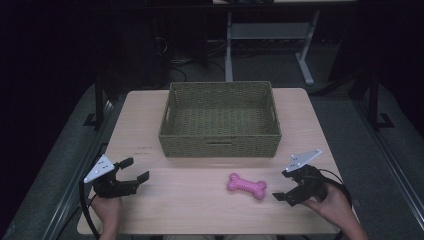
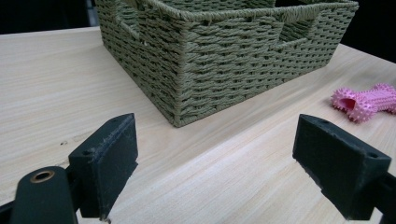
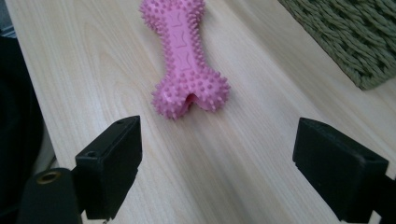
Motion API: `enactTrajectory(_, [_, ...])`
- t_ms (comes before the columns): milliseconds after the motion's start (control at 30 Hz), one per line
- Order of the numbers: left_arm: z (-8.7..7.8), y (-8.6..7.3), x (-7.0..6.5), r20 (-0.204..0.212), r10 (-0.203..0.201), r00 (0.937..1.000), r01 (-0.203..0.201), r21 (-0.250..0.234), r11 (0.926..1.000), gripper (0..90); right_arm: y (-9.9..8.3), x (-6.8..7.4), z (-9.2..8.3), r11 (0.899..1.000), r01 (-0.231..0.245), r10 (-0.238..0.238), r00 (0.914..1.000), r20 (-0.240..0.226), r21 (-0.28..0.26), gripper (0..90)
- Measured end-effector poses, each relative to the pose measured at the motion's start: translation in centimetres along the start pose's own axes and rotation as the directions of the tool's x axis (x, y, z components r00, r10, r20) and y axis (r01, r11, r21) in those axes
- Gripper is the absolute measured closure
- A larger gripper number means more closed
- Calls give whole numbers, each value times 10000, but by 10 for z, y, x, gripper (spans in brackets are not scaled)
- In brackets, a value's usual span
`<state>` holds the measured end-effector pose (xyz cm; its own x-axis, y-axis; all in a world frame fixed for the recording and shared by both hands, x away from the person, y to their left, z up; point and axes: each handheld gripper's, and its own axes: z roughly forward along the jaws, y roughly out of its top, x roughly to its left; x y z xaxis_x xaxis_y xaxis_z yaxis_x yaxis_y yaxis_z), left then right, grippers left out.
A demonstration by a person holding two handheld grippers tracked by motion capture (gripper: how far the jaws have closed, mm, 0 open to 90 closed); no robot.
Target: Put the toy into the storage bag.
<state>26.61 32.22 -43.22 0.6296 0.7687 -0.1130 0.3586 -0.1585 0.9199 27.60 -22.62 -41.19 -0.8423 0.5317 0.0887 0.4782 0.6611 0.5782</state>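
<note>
A pink spiky bone-shaped toy (image 1: 246,185) lies flat on the wooden table, in front of a woven green basket (image 1: 220,142). My right gripper (image 1: 281,185) is just right of the toy, open, its jaws pointing at it with a small gap between. In the right gripper view the toy (image 3: 183,56) lies lengthwise ahead of the open right gripper (image 3: 217,172), not touching it. My left gripper (image 1: 136,168) rests open at the table's front left, with nothing between its jaws. In the left gripper view the left gripper (image 2: 215,172) faces the basket corner (image 2: 224,65), with the toy (image 2: 366,100) far right.
The basket stands at the middle back of the table (image 1: 190,210), and what I can see of its inside holds nothing. A corner of the basket (image 3: 345,42) sits at the upper right of the right gripper view. Beyond the table are a dark floor and a desk frame (image 1: 270,35).
</note>
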Motion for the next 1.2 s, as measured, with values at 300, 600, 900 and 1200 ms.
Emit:
enactTrajectory(300, [-1, 0, 0, 3, 6, 10000, -6, -31, 10000, 135, 14, 3, 6, 9985, 444, -436, 9987, -252, 333, 153])
enactTrajectory(600, [-1, -1, 1, 54, -95, 9999, 95, -53, 9999, 135, 24, 4, 10, 9961, 750, -730, 9964, -422, 470, 157])
enactTrajectory(900, [-1, -1, 1, 50, -101, 9999, 101, -66, 9999, 135, 29, 5, 16, 9932, 923, -885, 9946, -545, 705, 159])
enactTrajectory(1200, [-2, -1, 1, 53, -124, 9999, 124, -124, 9998, 135, 40, 8, 18, 9892, 1223, -1170, 9908, -675, 804, 160])
